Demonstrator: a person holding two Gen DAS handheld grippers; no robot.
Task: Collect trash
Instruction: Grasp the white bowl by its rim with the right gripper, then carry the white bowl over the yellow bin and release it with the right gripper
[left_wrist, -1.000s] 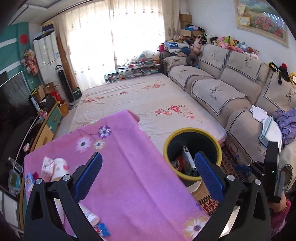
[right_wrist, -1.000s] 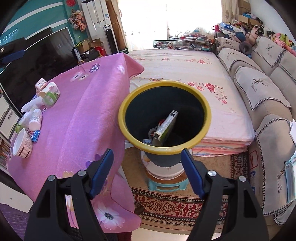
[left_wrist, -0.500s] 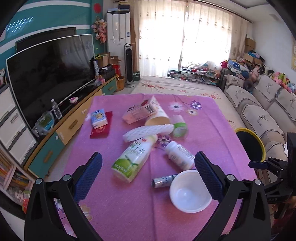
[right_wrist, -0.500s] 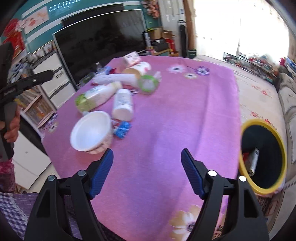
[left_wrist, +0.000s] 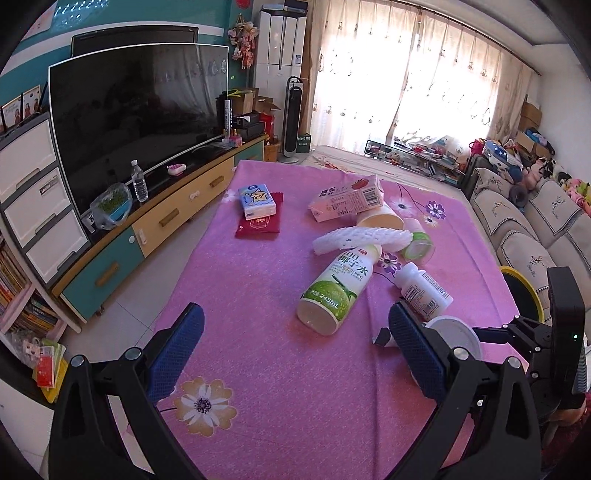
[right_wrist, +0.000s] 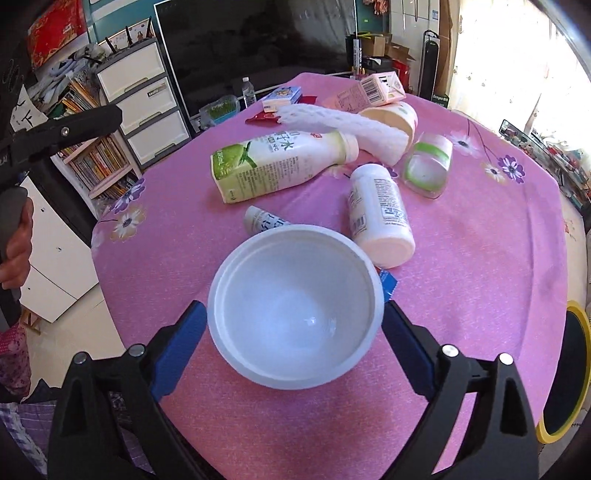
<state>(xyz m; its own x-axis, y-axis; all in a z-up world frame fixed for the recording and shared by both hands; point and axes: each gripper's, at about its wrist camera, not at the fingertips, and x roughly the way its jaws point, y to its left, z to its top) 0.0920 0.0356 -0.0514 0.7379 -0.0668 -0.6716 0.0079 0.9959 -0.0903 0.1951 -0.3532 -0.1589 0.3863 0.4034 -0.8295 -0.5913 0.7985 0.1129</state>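
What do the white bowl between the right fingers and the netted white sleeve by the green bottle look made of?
White bowl: probably thin moulded plastic or foam, matte, with a stepped rim and a faint sheen at the bottom. Netted sleeve: likely soft foam mesh, matte white, with a diamond lattice that sags over the green bottle.

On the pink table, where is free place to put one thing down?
The tablecloth is bare on the TV side, left of the coconut-water bottle, and along the near edge around the printed flower. It is crowded from the white bowl up to the pink carton.
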